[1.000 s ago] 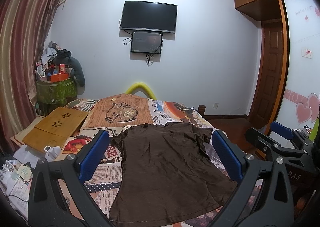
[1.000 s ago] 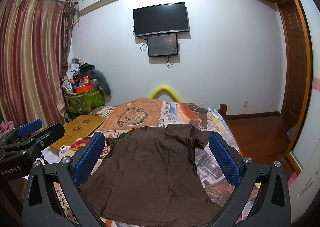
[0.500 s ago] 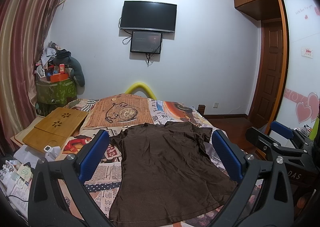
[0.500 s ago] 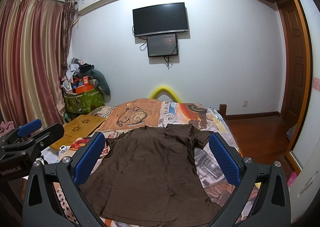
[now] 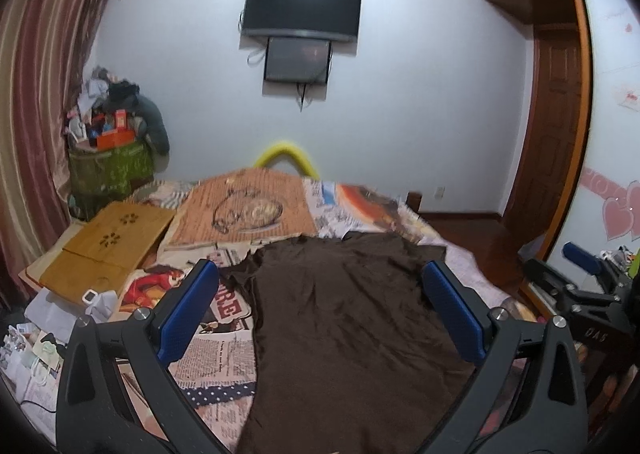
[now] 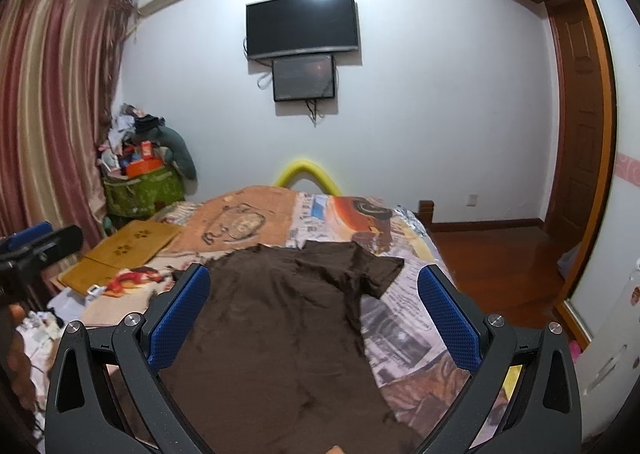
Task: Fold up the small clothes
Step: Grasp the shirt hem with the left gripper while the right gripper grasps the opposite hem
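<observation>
1. Two grippers hang above a bed, each seen from its own wrist camera.
2. Left gripper: blue-padded fingers spread wide, nothing between them, touching no cloth.
3. Right gripper: fingers likewise spread wide and empty.
4. Brown T-shirt lies flat and unfolded on the bed's printed cover, collar towards the far wall, one short sleeve sticking out on the right.

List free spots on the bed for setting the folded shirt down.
Free: the printed bedspread right of the brown short-sleeved shirt, up to the bed edge, and the orange patch beyond its collar. Crowded: the left side, with the wooden lap tray and paper clutter.
</observation>
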Demonstrator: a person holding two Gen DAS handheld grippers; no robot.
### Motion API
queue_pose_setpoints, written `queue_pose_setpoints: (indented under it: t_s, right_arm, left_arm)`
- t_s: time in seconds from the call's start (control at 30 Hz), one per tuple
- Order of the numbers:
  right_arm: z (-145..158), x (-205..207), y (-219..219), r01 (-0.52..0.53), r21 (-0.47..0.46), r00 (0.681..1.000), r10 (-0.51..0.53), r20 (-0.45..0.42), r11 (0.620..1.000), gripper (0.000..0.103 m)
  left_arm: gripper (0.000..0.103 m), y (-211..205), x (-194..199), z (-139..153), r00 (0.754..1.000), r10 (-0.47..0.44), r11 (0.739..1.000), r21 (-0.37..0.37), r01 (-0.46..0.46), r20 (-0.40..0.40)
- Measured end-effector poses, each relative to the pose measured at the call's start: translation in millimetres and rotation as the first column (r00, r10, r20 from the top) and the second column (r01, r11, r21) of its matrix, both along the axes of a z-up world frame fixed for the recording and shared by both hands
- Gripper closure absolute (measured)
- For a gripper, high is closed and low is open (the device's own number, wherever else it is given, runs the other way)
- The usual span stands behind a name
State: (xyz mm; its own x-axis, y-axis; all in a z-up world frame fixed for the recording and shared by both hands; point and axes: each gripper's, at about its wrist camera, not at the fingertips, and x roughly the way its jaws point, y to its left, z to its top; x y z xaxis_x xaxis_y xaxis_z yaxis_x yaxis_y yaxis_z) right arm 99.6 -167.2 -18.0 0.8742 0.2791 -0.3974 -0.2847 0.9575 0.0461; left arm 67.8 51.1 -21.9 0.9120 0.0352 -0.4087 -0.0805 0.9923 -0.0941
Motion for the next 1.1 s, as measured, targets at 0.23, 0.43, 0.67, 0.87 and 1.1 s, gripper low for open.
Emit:
queue_pose_setpoints:
  t_s: [0.23, 0.43, 0.67, 0.87, 1.1]
  right_arm:
    - [-23, 50, -7, 0.006, -0.08, 0.997, -0.012, -0.073, 0.997, 0.0]
    - [-37, 102, -18, 0.012, -0.1, 0.988, -0.027, -0.153, 0.995, 0.003]
    - [-65, 158, -26, 0.026, -0.072, 0.954, -0.046, -0.298, 0.997, 0.014]
    - [-86, 185, -25, 0.016, -0.05, 0.924, -0.034, -0.381, 0.999, 0.014]
    - [-102, 213, -36, 0.052, 0.03, 0.886, -0.032, -0.463, 0.998, 0.016]
  left_arm:
    - [0.0, 45, 62, -29, 0.992, 0.07, 0.997, -0.019, -0.072, -0.106]
    - [0.0, 85, 118, -62, 0.973, 0.124, 0.992, 0.027, -0.121, -0.195]
    - [0.0, 125, 183, -110, 0.937, 0.117, 0.993, 0.013, -0.119, -0.329]
    - [0.01, 151, 224, -155, 0.886, 0.08, 0.987, -0.087, -0.134, -0.456]
    - [0.03, 169, 250, -190, 0.838, 0.02, 0.965, -0.208, -0.159, -0.545]
